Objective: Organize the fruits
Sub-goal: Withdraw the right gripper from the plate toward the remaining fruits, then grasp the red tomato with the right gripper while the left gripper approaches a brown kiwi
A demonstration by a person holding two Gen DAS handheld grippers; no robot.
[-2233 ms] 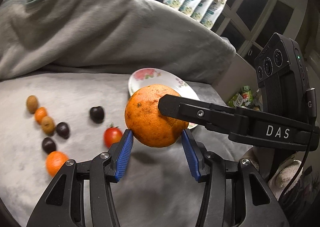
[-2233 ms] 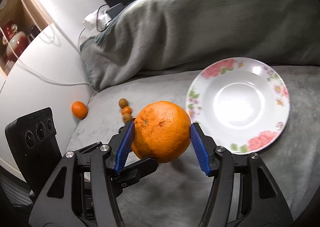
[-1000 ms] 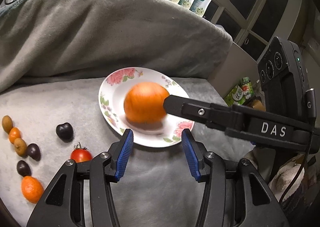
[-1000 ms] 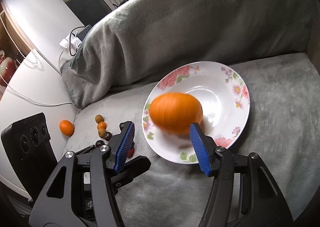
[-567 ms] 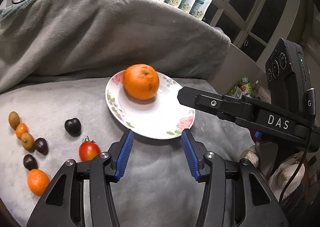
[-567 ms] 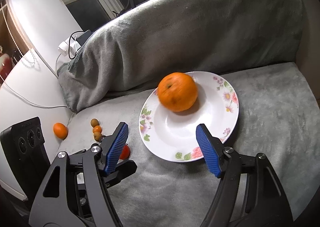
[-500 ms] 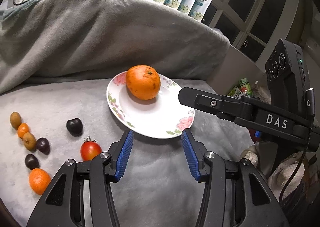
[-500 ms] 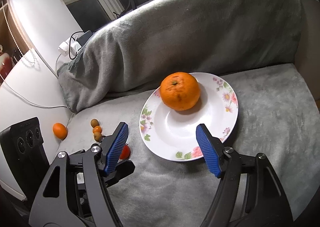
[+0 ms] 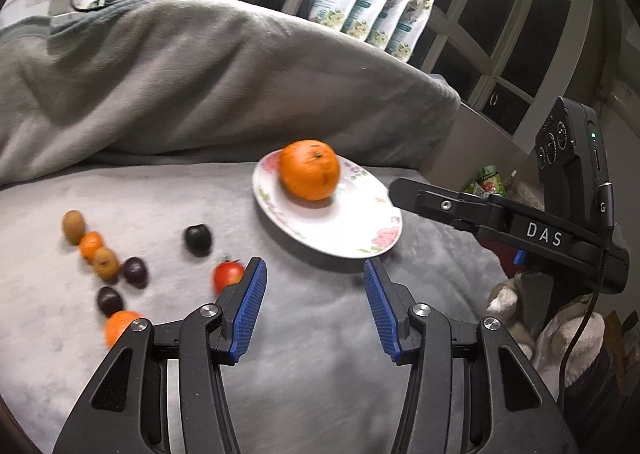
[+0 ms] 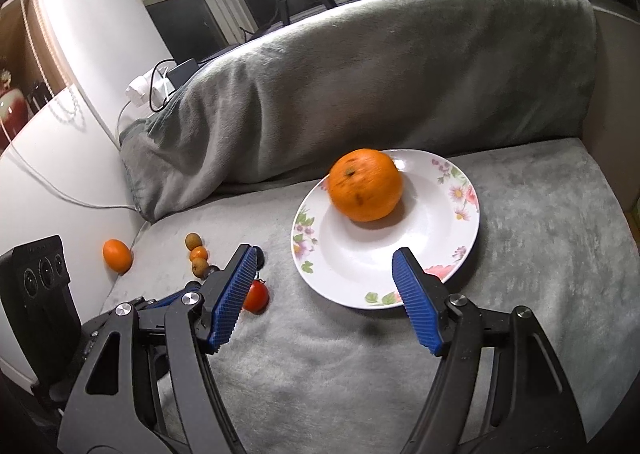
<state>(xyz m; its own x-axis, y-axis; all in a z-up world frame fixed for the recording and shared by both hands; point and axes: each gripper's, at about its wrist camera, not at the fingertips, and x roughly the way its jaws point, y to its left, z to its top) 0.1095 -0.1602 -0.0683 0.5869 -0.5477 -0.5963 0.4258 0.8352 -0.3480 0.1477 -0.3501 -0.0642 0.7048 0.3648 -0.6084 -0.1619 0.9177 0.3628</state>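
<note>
Large round orange (image 10: 366,184) resting on flowered white plate (image 10: 448,254); both hand-held grippers (image 9: 312,304) (image 10: 326,294) released, empty; small red tomato (image 9: 226,274) probably next.

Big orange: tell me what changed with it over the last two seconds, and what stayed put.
The big orange went from the right gripper's grasp onto the floral plate; that gripper let go, opened and drew back. It sits toward the plate's far rim. The left gripper stayed open and empty. The small fruits, including the cherry tomato, stayed on the grey blanket.
</note>
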